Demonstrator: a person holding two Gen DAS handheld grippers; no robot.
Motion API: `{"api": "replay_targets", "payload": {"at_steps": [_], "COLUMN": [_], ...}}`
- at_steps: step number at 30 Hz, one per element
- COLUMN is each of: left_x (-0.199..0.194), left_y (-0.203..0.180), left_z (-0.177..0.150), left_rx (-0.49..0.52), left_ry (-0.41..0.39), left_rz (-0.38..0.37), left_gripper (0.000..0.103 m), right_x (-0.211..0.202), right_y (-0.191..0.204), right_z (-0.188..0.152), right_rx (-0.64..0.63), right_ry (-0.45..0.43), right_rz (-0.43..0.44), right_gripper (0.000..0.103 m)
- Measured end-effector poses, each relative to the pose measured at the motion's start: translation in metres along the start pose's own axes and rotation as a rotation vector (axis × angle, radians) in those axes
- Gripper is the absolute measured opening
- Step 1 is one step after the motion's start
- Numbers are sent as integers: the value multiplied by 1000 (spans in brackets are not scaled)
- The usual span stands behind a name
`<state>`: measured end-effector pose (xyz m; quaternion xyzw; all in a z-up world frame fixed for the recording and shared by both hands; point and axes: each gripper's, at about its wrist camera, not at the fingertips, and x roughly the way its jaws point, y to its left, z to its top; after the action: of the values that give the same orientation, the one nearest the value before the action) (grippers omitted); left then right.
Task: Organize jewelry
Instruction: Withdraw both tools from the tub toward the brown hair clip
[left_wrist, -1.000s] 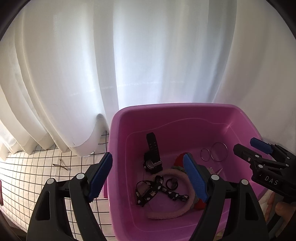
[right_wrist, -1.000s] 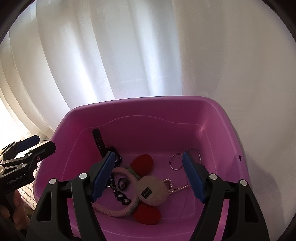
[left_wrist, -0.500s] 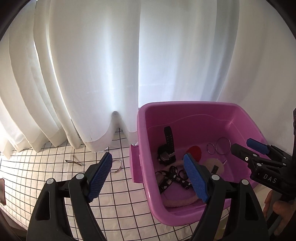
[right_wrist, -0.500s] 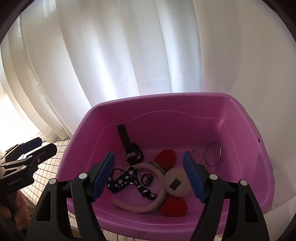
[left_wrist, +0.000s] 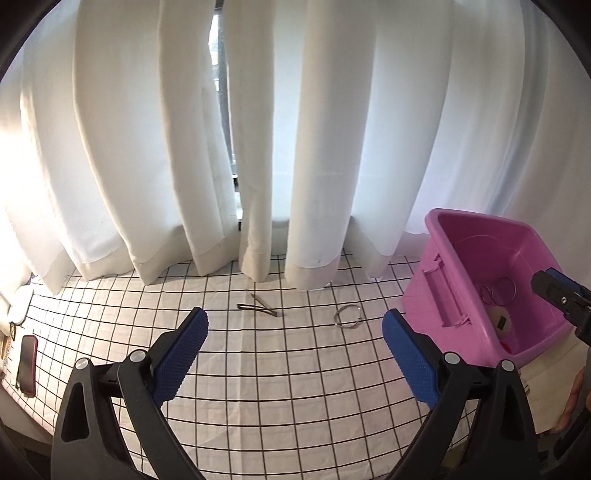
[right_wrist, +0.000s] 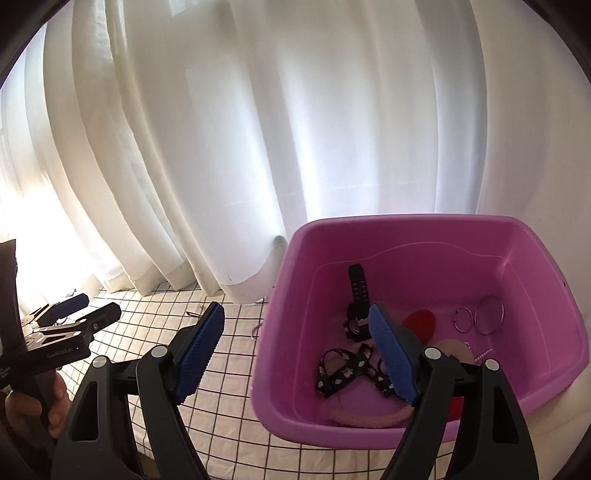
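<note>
Jaws of both the left gripper and right gripper are opening, nothing between them. A silver ring and hairpins lie on the gridded desk, left of the pink tub.

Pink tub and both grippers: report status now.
Left gripper opening, empty. Right gripper opening, empty. Pink tub holds watch; bracelet, hair clips loose on cloth. Path unobstructed.
</note>
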<state>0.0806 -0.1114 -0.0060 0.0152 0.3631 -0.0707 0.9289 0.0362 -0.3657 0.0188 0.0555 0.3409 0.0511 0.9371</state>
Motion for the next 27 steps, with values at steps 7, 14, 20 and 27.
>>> {"api": "replay_targets", "payload": {"at_steps": [7, 14, 20, 27], "left_x": [21, 46, 75, 122], "left_y": [84, 129, 142, 130], "left_z": [-14, -25, -31, -38], "left_rx": [-35, 0, 12, 36], "left_ry": [59, 90, 133, 169], "left_rz": [54, 35, -3, -33], "left_gripper": [95, 95, 95, 95], "right_x": [19, 53, 77, 116], "right_y": [71, 114, 128, 119], "right_z": [-15, -49, -76, -94], "right_rx": [-15, 19, 46, 61], "right_ry": [8, 85, 152, 225], "right_rz": [29, 7, -40, -89], "right_gripper": [77, 77, 77, 77]}}
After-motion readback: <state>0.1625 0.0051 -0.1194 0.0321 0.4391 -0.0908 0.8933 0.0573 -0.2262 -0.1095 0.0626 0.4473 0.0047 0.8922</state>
